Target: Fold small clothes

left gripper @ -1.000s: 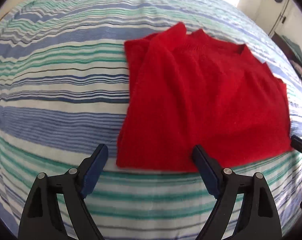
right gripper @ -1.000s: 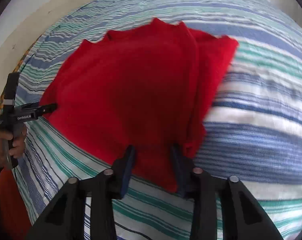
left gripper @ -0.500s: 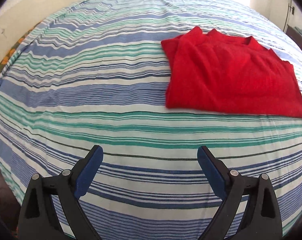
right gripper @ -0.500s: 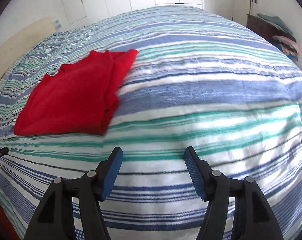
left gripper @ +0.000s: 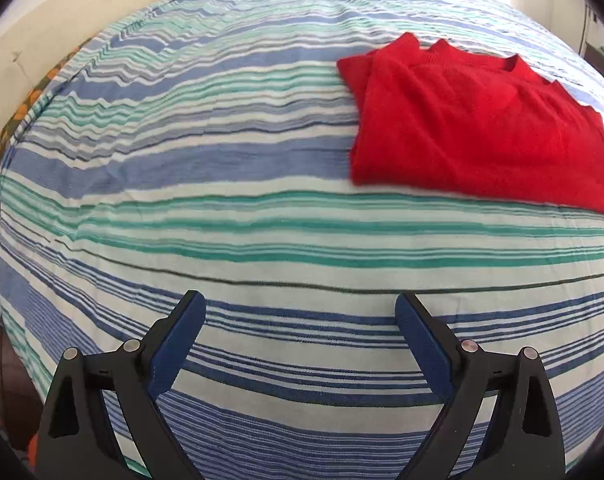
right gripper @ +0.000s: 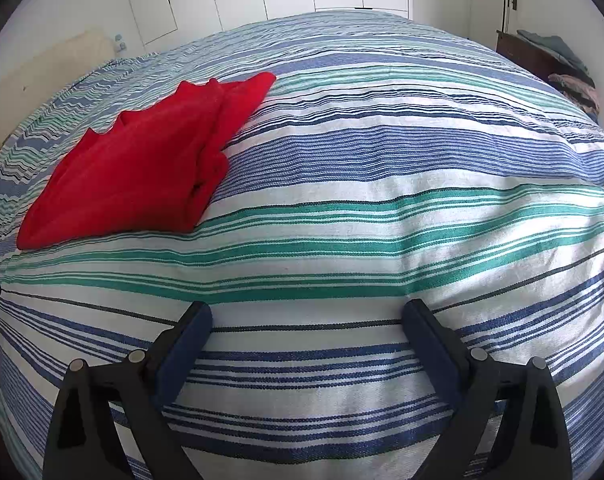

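Striped bedspread (left gripper: 222,240) lies bare under my wide-spread left gripper (left gripper: 300,312) and right gripper (right gripper: 306,320), whose jaws just opened; folded red sweater (left gripper: 481,132) sits well clear.

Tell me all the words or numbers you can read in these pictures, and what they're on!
None can be read.
Red sweater: no print or tag showing.
Striped bedspread: stripes only.
Left gripper and right gripper: no marking visible.

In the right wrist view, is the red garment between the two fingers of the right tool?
No: the red garment lies folded on the striped bedspread, far up and left of the open, empty right tool.
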The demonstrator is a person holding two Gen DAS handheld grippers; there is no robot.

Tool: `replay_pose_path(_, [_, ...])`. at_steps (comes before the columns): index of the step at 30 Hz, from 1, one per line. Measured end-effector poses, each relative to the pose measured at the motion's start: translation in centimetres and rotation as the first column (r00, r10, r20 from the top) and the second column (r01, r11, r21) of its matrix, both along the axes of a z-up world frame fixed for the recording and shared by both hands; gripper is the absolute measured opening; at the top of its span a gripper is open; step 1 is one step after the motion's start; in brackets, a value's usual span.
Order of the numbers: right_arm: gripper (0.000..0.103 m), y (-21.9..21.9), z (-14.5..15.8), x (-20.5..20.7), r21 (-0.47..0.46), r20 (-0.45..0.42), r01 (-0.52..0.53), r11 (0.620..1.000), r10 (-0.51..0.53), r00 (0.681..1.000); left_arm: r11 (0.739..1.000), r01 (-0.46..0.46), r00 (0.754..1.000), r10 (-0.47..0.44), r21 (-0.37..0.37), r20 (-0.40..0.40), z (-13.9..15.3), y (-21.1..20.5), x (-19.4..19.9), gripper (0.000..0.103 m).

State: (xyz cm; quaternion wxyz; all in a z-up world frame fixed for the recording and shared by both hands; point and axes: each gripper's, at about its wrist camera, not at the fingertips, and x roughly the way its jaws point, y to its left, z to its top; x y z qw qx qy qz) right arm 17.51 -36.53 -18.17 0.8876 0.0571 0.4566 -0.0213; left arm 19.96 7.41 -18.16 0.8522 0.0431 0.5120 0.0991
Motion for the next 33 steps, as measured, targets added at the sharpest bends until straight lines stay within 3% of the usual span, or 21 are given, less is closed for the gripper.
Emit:
replay_pose_path(2, [0.097,0.0,-0.1,-0.1,-0.004,0.002,-0.001,1.000,0.001,1.000,0.997,-0.045,0.999,0.044,-0.064,-0.016,-1.9,1.3,-0.5,0.103])
replay_pose_path(4, [0.099,0.2,-0.2,-0.1,-0.013,-0.001,-0.006,1.000,0.006,1.000,0.984,-0.064,0.995,0.076,-0.169,0.068,-2.7,2.7,-1.8,0.103])
replay_pose_path(5, [0.100,0.3,-0.2,0.0,-0.016,-0.004,-0.009,1.000,0.009,1.000,0.982,-0.059,0.993,0.077,-0.182,0.094,-2.8,2.9,-2.2,0.103])
replay_pose_path(9, [0.102,0.4,-0.4,0.1,-0.024,-0.008,-0.017,1.000,0.017,1.000,0.991,-0.055,0.993,0.066,-0.122,0.092,-2.9,1.8,-1.9,0.103])
replay_pose_path(17, [0.103,0.1,-0.3,-0.1,0.002,0.004,-0.018,1.000,0.018,1.000,0.989,-0.055,0.993,0.069,-0.137,0.095,-2.9,2.1,-1.9,0.103])
replay_pose_path(26, [0.103,-0.1,-0.2,-0.4,0.028,0.019,-0.020,0.999,0.019,1.000,0.984,-0.057,0.998,0.059,-0.171,0.002,-1.3,2.7,-1.7,0.102])
replay_pose_path(29, [0.103,-0.2,-0.2,-0.5,0.036,0.021,-0.020,0.999,0.019,1.000,0.967,-0.027,0.998,0.040,-0.254,0.044,0.6,3.0,-0.6,0.102])
replay_pose_path(33, [0.103,-0.2,-0.2,-0.2,0.043,0.022,-0.022,0.999,0.021,1.000,0.930,0.028,0.994,0.011,-0.366,0.105,3.6,2.7,4.9,0.102])
